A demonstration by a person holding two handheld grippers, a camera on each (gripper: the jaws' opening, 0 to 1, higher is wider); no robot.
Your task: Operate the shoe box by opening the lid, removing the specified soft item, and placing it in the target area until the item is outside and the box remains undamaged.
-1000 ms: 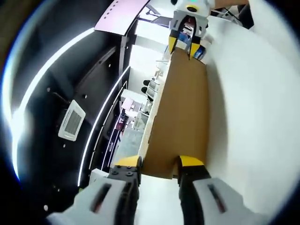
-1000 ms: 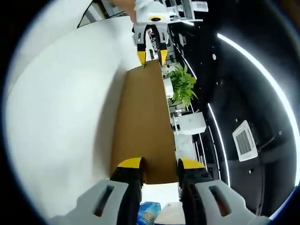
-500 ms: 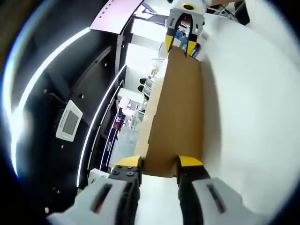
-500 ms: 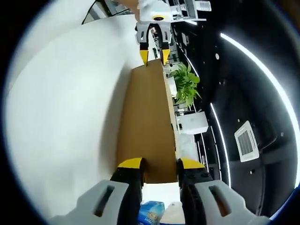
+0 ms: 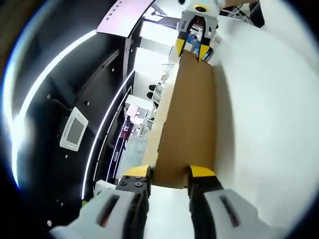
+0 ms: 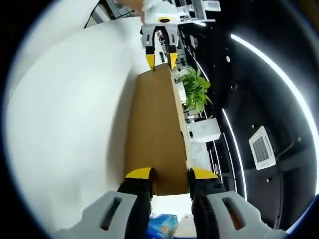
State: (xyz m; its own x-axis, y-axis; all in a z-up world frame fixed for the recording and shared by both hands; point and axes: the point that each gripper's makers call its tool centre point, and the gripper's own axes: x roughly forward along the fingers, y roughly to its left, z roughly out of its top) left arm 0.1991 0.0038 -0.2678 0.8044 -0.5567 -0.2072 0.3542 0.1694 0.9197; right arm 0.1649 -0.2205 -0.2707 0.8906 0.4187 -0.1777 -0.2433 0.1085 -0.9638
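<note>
Table [image 5: 269, 124]: white, the largest surface, seen tipped on its side in both views.

Lid [image 5: 192, 124]: long brown cardboard panel, held between the two grippers, one at each short end. In the left gripper view it runs from the near jaws up to the far gripper; the right gripper view shows the same panel from the other end [image 6: 155, 129]. It looks lifted clear of the table, roughly on edge; its exact tilt cannot be judged through the fisheye.

Left gripper [image 5: 169, 173]: jaws part-way closed, yellow tips either side of the lid's near edge, apparently pinching it.

Right gripper [image 6: 168, 174]: same posture at the opposite end, jaws narrowed on the edge. Each also appears at the far end of the other view.

Blue packet [image 6: 160, 234]: just below the right jaws, partly hidden; possibly the soft item, cannot confirm. The box base is not identifiable.

Plant [image 6: 195, 90]: green, beside the lid's far end in the background.

Handling judgement: lid is light, stiff along its length but easily creased at the edges; hold at the short ends with gentle pressure, keep both ends level. The packet should be soft and light; grip mid-body.
</note>
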